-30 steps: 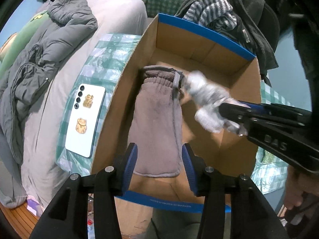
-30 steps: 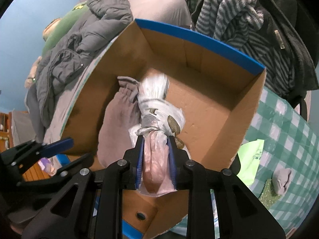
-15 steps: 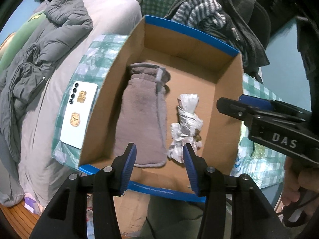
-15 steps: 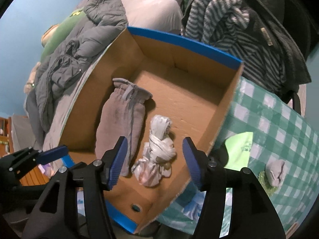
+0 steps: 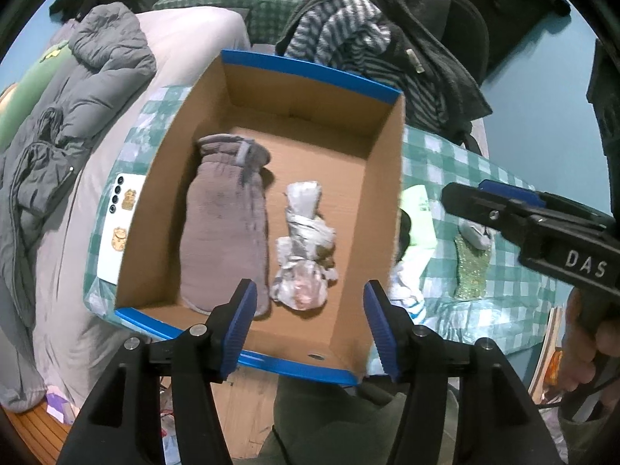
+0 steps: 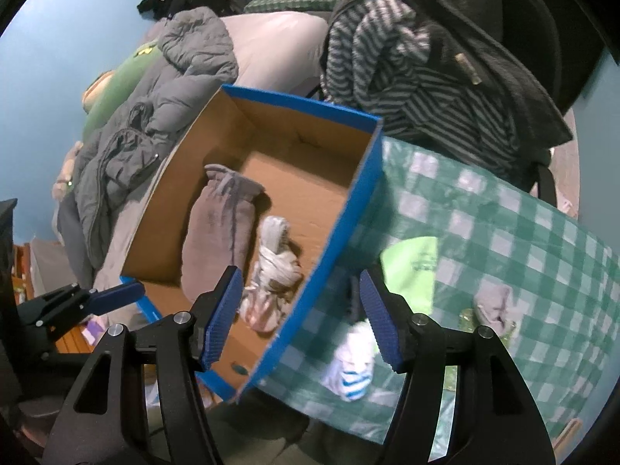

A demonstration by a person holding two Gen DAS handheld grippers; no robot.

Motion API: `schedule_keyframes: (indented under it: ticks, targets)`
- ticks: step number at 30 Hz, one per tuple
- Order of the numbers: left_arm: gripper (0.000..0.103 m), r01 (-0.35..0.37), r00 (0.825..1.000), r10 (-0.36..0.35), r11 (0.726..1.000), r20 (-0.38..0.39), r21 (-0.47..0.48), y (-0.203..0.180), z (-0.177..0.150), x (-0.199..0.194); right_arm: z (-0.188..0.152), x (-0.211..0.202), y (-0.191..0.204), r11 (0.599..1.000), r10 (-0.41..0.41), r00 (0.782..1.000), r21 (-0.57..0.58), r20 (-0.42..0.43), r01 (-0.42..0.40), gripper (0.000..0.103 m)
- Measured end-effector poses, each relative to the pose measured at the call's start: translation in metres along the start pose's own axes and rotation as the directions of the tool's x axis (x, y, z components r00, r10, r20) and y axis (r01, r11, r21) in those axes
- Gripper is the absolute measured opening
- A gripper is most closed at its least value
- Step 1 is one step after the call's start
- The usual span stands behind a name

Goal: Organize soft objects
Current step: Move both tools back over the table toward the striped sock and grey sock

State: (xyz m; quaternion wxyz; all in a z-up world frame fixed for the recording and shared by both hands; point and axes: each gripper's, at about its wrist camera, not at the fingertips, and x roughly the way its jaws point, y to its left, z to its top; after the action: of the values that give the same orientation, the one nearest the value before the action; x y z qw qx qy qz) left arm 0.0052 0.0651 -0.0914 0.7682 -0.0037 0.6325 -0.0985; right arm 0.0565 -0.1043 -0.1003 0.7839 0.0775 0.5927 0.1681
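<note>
Knotted bundle (image 6: 271, 271) left of open right claw (image 6: 302, 312)

- My left gripper (image 5: 310, 321) is showing 2 black plastic arms with triangular cut-outs, silver screw heads at the joints, and ribbed blue pads (image 5: 237, 323) on the fingers.
- My right gripper (image 6: 300, 317) is looking the same: black frame, round silver screws, blue textured pads (image 6: 378, 317).
- Its side is carrying white letters "DAS".
- My right hand (image 5: 596, 352) is showing bare skin around the black handle.
</note>
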Motion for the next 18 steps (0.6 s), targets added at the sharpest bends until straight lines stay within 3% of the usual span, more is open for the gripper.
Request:
schedule_keyframes:
  ticks: [11,15,18]
  targets:
    - [0.059,0.022,1.0,-0.021,0.999,-0.017,0.047,-0.048,-0.009,0.003,-0.021,-0.032,-0.054,0.998,-0.036,0.999,0.054,0.014,0.035,0.064]
    - [0.067,0.027,0.999,-0.025,0.997,-0.03,0.067,-0.065,-0.011,0.008,-0.029,-0.04,-0.074,0.996,-0.045,0.999,0.075,0.015,0.043,0.064]
    - [0.067,0.035,0.999,-0.032,0.996,-0.043,0.079,-0.076,-0.012,0.011,-0.035,-0.043,-0.089,0.994,-0.051,0.999,0.099,0.009,0.05,0.064]
